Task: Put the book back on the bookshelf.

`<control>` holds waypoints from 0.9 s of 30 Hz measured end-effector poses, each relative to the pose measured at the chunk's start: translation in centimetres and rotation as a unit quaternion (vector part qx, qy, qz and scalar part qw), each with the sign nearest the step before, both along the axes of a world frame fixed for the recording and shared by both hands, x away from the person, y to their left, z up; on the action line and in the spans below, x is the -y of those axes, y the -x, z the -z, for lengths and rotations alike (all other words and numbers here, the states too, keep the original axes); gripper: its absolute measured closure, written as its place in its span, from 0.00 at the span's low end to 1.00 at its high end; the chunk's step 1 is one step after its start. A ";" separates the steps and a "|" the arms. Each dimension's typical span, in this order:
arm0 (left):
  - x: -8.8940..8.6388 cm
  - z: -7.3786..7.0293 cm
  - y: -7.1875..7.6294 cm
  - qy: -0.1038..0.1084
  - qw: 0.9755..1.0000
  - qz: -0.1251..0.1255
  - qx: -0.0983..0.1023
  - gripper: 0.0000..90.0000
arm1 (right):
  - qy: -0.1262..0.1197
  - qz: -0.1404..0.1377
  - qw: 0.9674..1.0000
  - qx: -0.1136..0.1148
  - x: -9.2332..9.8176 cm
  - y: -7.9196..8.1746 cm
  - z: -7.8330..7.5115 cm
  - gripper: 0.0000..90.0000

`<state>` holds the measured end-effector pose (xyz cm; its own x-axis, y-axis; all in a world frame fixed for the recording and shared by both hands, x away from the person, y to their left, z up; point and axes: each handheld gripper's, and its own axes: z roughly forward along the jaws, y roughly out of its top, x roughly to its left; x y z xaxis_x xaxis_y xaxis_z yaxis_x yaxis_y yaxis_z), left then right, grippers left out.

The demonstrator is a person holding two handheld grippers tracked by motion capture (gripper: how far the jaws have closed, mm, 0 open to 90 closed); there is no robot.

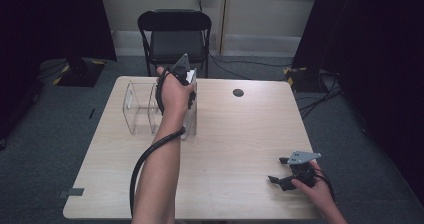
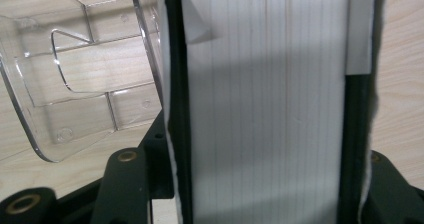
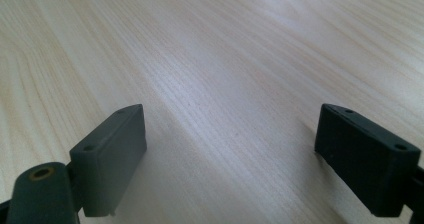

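Left claw (image 2: 267, 109) clamped on white book block, clear rack (image 2: 75, 84) beside it, right claw (image 3: 235, 159) agape over table (image 3: 225, 59)

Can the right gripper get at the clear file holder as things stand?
Probably yes: the right gripper rests open near the table's front right, bare tabletop between. But the left gripper, with a thick book between its jaws, crowds the clear file holder.

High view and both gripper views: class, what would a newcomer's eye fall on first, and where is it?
The left gripper stands over the clear plastic organiser at the far left of the table, with a thick white block of pages between its fingers. At the near right edge, the right gripper rests low over bare wood, its fingers wide apart with nothing between them.
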<state>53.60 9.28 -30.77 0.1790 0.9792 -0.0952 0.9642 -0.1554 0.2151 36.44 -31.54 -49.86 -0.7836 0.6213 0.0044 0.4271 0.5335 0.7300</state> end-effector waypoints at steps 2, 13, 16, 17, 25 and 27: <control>0.0 0.0 0.0 -0.001 1.000 0.006 0.001 0.50 | 0.000 0.000 1.000 0.000 0.0 0.0 0.0 0.14; -0.2 -0.1 0.3 0.003 1.000 0.005 -0.003 0.49 | 0.000 0.000 1.000 0.001 0.0 0.0 0.0 0.14; -0.2 -0.1 0.4 0.005 1.000 0.006 -0.003 0.48 | 0.000 0.000 1.000 0.001 0.0 0.0 0.0 0.14; -0.2 -0.1 0.4 0.005 1.000 0.006 -0.003 0.48 | 0.000 0.000 1.000 0.001 0.0 0.0 0.0 0.14; -0.4 -0.1 0.7 0.009 1.000 0.012 -0.005 0.46 | 0.002 0.000 1.000 0.001 0.0 0.0 0.0 0.14; -0.5 -0.2 0.8 0.008 1.000 0.016 -0.008 0.46 | 0.002 0.000 1.000 0.001 0.0 0.0 0.0 0.14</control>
